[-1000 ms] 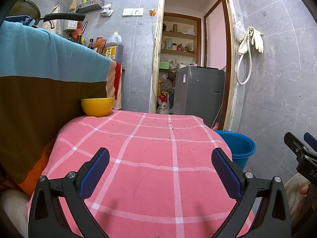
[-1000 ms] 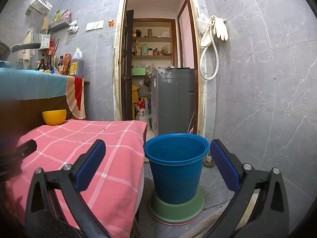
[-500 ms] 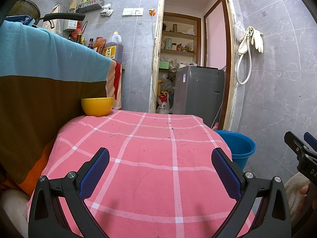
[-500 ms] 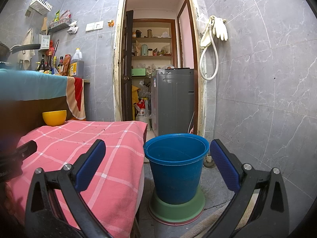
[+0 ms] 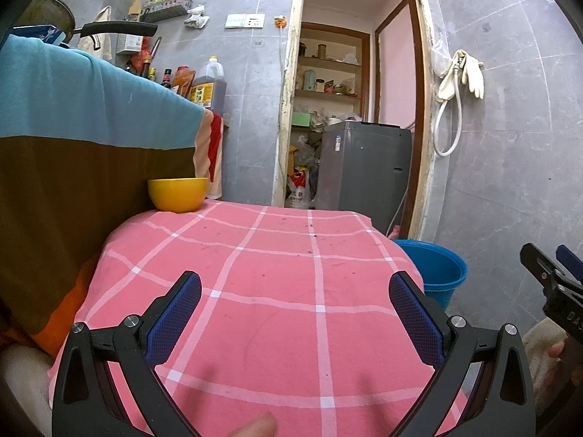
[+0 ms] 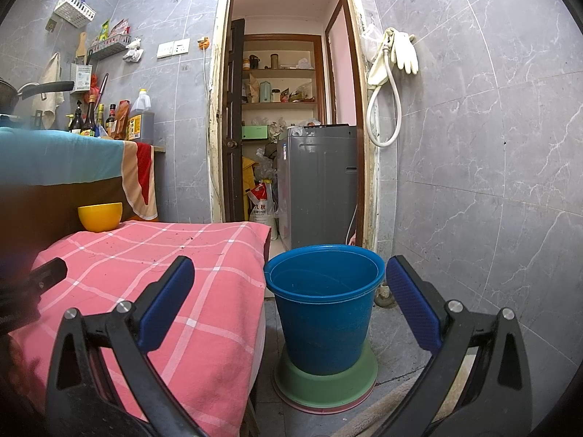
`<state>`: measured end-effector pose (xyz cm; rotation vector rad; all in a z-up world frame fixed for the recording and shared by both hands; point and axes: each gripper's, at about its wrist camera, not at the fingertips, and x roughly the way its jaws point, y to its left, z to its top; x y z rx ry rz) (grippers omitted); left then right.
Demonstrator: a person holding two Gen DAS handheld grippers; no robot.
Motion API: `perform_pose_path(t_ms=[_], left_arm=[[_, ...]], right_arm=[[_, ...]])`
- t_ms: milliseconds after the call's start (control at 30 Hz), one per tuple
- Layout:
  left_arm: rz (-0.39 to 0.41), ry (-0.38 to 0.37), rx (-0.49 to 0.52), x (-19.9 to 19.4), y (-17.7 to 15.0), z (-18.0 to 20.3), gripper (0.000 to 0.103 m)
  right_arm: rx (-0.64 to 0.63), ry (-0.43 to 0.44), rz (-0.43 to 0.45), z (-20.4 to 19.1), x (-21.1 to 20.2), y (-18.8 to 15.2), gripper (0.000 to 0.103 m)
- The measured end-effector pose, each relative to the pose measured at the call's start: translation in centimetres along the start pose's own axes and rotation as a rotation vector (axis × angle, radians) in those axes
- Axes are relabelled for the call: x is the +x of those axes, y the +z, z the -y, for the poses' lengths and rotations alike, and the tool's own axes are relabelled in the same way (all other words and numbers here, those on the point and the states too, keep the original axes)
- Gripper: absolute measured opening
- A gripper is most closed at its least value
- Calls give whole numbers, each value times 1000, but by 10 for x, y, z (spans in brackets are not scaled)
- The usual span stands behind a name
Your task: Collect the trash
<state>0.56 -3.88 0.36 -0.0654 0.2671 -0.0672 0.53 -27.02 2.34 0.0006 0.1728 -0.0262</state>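
Note:
My left gripper [image 5: 295,313] is open and empty, held over a table covered in a pink checked cloth [image 5: 277,291]. Small dark crumbs [image 5: 309,233] are scattered on the far part of the cloth. My right gripper [image 6: 291,302] is open and empty, held to the right of the table above the floor, facing a blue bucket [image 6: 324,306]. The bucket stands on a green base and also shows in the left wrist view [image 5: 437,269]. A yellow bowl [image 5: 178,193] sits at the table's far left corner and shows in the right wrist view [image 6: 100,216].
A taller counter draped in blue and brown cloth [image 5: 73,138] borders the table on the left, with bottles [image 6: 109,118] on it. A grey washing machine [image 6: 317,182] stands in the doorway behind. A tiled wall [image 6: 473,182] is on the right.

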Motion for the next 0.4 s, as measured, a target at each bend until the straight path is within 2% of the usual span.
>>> perform_pose_path(t_ms=[400], left_arm=[[23, -22, 35, -4, 0, 7, 101]], right_arm=[[1, -1, 0, -2, -2, 1, 103]])
